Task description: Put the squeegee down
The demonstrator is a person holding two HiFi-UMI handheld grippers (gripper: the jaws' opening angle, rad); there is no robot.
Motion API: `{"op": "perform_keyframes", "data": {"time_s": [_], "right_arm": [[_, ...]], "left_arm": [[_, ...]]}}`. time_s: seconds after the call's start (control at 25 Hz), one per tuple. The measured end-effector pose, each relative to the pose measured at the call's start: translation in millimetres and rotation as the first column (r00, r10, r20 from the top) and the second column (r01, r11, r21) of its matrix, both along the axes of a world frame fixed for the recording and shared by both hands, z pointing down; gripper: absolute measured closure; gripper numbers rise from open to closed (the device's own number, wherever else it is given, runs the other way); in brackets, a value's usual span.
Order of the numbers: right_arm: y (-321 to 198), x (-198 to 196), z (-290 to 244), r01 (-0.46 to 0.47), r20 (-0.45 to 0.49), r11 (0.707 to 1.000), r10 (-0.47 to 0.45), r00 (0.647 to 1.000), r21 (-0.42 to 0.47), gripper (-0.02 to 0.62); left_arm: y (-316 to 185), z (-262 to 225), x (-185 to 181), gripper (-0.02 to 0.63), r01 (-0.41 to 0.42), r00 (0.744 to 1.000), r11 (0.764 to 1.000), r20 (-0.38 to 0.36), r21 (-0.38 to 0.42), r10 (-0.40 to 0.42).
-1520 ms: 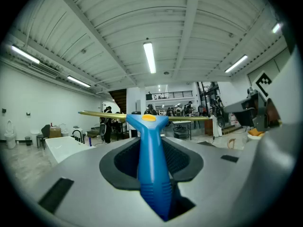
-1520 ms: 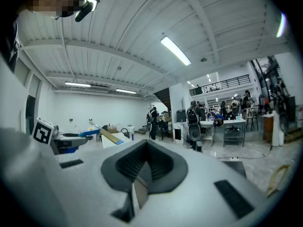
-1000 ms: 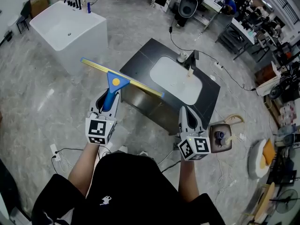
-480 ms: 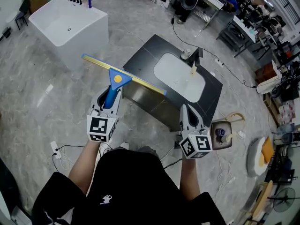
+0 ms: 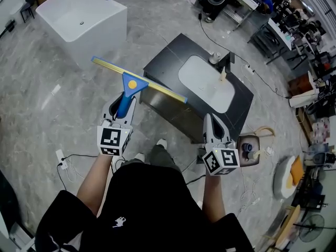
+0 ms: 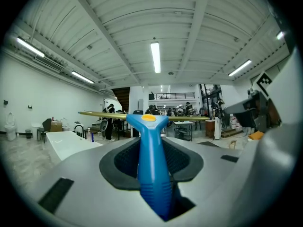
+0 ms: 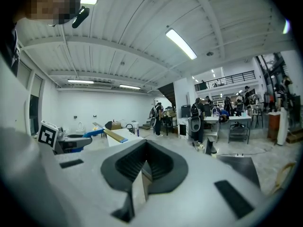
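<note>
While the person stands before a dark bench (image 5: 163,62) with a white basin (image 5: 205,83) set in it, the left tongs (image 5: 122,108) clamp the squeegee (image 5: 131,84) by its blue handle (image 6: 150,155). The jaws are about half closed, pads pressing on either side, and the handle's butt sits deep between them. The handle runs straight out along the tongs, away from the person, and widens to a head with a yellow spot. The long yellowish blade (image 5: 105,65) lies crosswise at that far end and roughly level, slanting from upper left to lower right in the head view. The whole tool is in the air, with its left end over the floor and its right end over the bench's near corner. The right tongs (image 5: 210,122) are well apart from it — jaws together, holding nothing.
</note>
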State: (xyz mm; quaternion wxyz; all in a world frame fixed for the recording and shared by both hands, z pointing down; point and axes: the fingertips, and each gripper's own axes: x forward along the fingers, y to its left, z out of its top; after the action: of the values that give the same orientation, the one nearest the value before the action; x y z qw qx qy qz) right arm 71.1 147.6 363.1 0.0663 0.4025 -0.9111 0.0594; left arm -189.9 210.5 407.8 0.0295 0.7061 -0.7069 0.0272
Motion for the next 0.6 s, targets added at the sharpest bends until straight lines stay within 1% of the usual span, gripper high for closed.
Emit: {"op": "perform_keyframes", "data": {"time_s": [0.28,0.6], "right_arm": [[-13,-1,14,0.020,0.005,0.999,-0.020,1.000,-0.027,0.594],[-50,2,24,0.029,0.029,0.998,-0.027,0.999,-0.052,0.594]], "left_arm": [[-9,12,2,0.474,0.012,1.000,1.000,-0.001,-0.026,-0.013],[-45,18,10,0.473,0.015,1.000,0.999,0.012,-0.049,-0.015]]}}
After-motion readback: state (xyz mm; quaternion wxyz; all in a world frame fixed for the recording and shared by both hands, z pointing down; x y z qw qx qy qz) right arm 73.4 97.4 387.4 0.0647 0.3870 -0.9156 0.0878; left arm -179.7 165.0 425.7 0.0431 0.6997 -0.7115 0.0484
